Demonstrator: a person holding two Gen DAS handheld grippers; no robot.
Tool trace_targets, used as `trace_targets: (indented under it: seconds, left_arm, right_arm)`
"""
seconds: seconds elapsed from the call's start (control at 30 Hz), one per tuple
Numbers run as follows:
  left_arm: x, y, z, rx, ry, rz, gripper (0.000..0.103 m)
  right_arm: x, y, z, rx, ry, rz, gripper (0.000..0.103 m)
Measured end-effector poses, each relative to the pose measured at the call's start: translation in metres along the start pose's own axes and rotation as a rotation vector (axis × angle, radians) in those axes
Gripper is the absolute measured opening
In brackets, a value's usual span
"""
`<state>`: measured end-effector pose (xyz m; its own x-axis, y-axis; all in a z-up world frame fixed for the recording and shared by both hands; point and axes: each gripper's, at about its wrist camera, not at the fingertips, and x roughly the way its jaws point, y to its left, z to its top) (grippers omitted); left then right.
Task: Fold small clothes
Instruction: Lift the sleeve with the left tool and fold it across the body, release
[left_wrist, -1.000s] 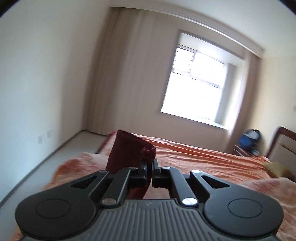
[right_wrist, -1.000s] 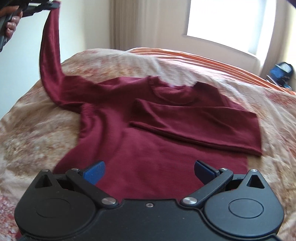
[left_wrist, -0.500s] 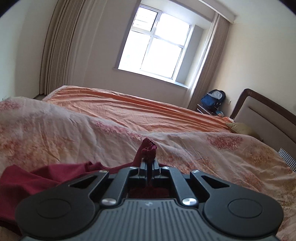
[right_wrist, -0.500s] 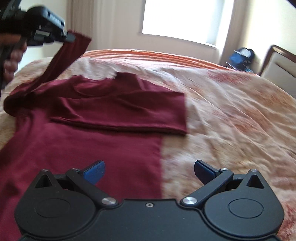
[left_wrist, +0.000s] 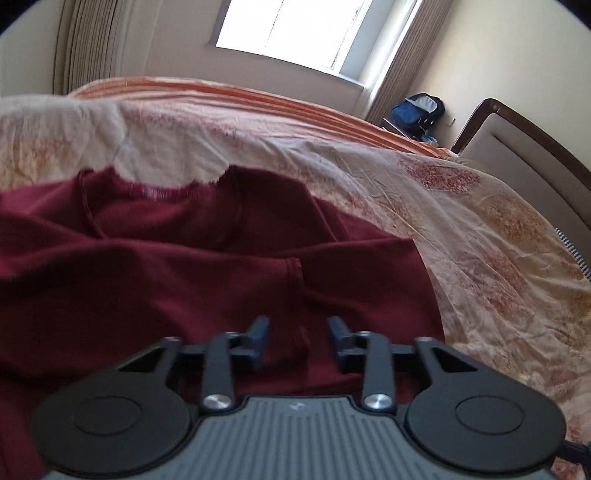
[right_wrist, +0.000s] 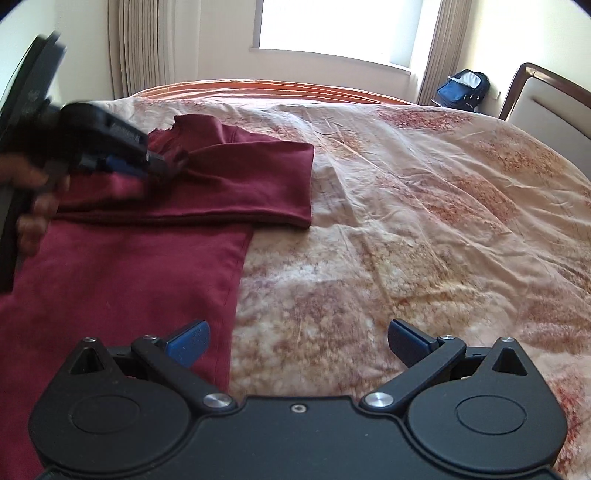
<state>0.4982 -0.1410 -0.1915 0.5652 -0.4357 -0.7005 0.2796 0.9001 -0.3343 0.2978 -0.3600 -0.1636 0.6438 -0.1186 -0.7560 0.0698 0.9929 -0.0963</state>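
A dark red long-sleeved top (right_wrist: 122, 273) lies flat on the bed, its far sleeve (right_wrist: 251, 192) folded across the chest. My left gripper (left_wrist: 297, 339) hovers low over the top with its jaws apart and nothing between them; the near sleeve cuff (left_wrist: 293, 273) lies just ahead of it. In the right wrist view the left gripper (right_wrist: 147, 162) is blurred above the chest near the collar. My right gripper (right_wrist: 297, 341) is wide open and empty, low over the top's right side edge and the bedspread.
The bed has a cream and orange patterned cover (right_wrist: 424, 206). A wooden headboard (right_wrist: 546, 99) stands at the right. A blue backpack (right_wrist: 463, 88) sits by the curtain under the window.
My left gripper brought the sleeve down across the top and let go of it; its jaws have opened. My right gripper has shifted right toward the top's side edge, still open.
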Motion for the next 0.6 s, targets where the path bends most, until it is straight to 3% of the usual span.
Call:
trace_targets:
  seconds: [0.2,0.3,0.6]
  left_arm:
    - [-0.054,0.024,0.010,-0.023,-0.043,0.053,0.089]
    - [-0.081,0.048,0.017,-0.025,-0.072,0.126,0.097]
    - [-0.149,0.151,0.040,-0.096,-0.124,0.395,0.102]
  right_arm:
    - [0.021,0.007,0.023,0.005,-0.029,0.046,0.102]
    - [0.035,0.021,0.043,0.011,-0.047,0.083,0.102]
    - [0.094,0.069,0.109,0.078,-0.021,0.291,0.102]
